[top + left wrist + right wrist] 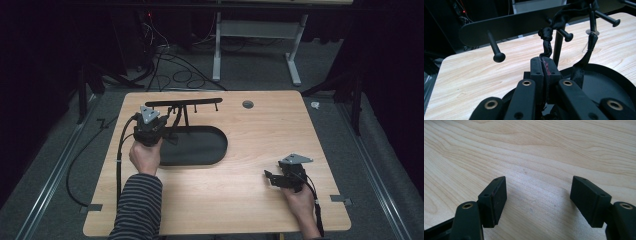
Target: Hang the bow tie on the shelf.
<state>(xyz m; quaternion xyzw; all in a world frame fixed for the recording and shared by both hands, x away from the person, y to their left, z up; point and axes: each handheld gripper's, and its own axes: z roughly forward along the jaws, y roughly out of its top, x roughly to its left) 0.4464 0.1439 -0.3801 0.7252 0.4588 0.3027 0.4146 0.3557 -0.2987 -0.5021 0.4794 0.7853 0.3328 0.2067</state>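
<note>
A black peg rack (pixel 182 103) stands on a black oval base (pixel 200 147) at the table's left. In the left gripper view its crossbar (pixel 511 25) carries several knobbed pegs (pixel 496 51). A knotted black strap (pixel 546 37) hangs from a peg, and my left gripper (pixel 545 62) is shut on its lower end. A second black strap (pixel 586 55) hangs to the right, down to the base (pixel 616 80). In the high view the left gripper (pixel 167 131) sits over the base's left end. My right gripper (pixel 270 177) rests low at the front right, open, with bare wood between its jaws (pixel 539 195).
The light wooden table (pixel 250 200) has a grey round grommet (pixel 248 104) near its far edge. The rack's upright post (pixel 558 47) stands just behind the left jaws. Cables and a white desk frame (pixel 260 45) lie on the floor beyond the table.
</note>
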